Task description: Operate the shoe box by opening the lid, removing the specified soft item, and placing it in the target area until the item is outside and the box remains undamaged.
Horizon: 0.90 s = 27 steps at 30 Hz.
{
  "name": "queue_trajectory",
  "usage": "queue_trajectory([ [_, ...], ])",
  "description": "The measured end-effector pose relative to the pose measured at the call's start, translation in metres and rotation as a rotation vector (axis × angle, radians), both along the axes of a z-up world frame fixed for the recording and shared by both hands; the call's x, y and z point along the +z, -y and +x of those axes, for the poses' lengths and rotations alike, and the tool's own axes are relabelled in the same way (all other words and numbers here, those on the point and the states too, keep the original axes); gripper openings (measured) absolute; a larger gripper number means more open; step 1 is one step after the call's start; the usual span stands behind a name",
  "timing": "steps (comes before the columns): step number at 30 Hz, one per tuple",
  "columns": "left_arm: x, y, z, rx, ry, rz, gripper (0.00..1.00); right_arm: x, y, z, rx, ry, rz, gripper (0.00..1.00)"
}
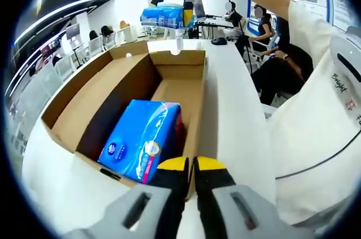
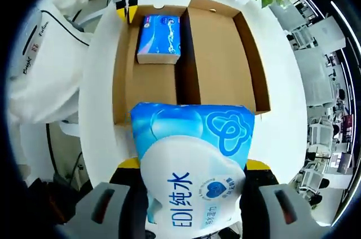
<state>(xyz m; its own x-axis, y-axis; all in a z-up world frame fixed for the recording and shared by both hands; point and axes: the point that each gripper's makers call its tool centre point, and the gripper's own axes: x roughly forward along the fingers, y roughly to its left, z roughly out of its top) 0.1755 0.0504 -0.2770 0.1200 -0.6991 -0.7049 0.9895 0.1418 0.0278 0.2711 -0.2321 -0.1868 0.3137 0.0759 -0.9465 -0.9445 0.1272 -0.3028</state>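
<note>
Right gripper view looks down on the open shoe box (image 2: 169,81) on the white desk (image 2: 101,81), lid (image 2: 223,53) folded flat beside the tray. The right claw (image 2: 192,194) is clamped on a soft blue-and-white tissue pack (image 2: 192,154), held above the near end of the box, outside it. A second blue pack (image 2: 159,37) lies inside the tray at its far end. Left gripper view shows the left claw (image 1: 192,166), its yellow tips pressed together, at the box's edge just beside that blue pack (image 1: 141,140).

The left gripper view looked close from one end of the open shoe box (image 1: 141,87); the right gripper view looked down from the opposite end, sharing the box.
</note>
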Motion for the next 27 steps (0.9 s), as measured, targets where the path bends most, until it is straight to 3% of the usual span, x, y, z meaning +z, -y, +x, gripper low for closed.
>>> queue_trajectory([
  [4, 0.000, 0.000, 0.000, 0.001, 0.001, -0.001, 0.04, -0.007, 0.010, -0.001, 0.002, 0.001, -0.024, 0.65],
  [12, 0.000, -0.001, 0.000, -0.001, 0.001, 0.001, 0.04, -0.001, 0.019, -0.010, -0.014, 0.002, -0.009, 0.65],
  [19, 0.000, -0.001, 0.000, 0.003, 0.001, -0.004, 0.04, -0.004, 0.029, -0.010, -0.010, 0.001, -0.054, 0.65],
  [23, 0.000, -0.003, 0.000, 0.002, -0.011, -0.001, 0.04, -0.006, 0.035, -0.010, -0.015, -0.005, -0.044, 0.65],
  [27, 0.000, -0.003, -0.001, 0.000, -0.012, 0.004, 0.04, -0.015, 0.043, -0.005, -0.020, -0.008, -0.061, 0.65],
])
